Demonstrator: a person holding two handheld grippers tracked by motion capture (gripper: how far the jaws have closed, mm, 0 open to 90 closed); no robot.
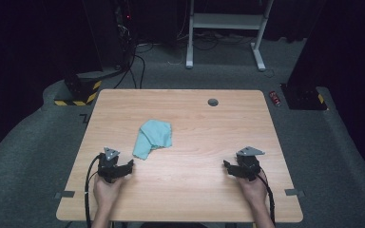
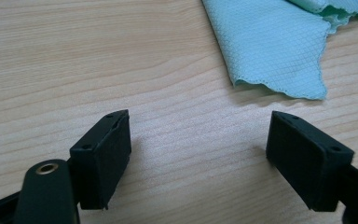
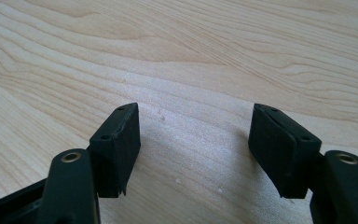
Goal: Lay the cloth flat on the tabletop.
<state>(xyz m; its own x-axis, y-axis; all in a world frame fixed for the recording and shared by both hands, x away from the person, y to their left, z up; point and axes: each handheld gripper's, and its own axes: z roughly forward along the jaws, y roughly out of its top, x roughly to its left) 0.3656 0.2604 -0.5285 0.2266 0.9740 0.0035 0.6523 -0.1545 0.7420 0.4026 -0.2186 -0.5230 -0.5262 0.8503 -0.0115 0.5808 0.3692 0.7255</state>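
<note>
A dim room with grey carpet is surrounding a pale wooden table [image 1: 185, 190], its grain running in long wavy bands and its corners rounded. A small round grey grommet [image 1: 213, 102] is sitting in the tabletop toward 12 o'clock. On the floor at 2 o'clock a small red can [image 1: 275, 98] is lying beside a dark stand, and at 10 o'clock a base with yellow-and-black stripes [image 1: 78, 92] is standing off the table's corner. A white metal frame [image 1: 225, 28] is standing at the back.

A mint-green cloth [image 1: 153, 137] is lying crumpled and loosely folded a little left of the table's middle; up close [image 2: 270, 42] it is showing a fine diamond weave and a wavy stitched edge.

The left gripper [image 1: 123, 168] is resting near the table's 7 o'clock edge, the cloth near it at about 1 o'clock from it and not touching. Its blocky black jaws are standing wide apart over bare wood [image 2: 198, 140].

The right gripper [image 1: 229, 167] is sitting near 5 o'clock, well apart from the cloth, its jaws likewise spread with nothing between them [image 3: 193, 144].
</note>
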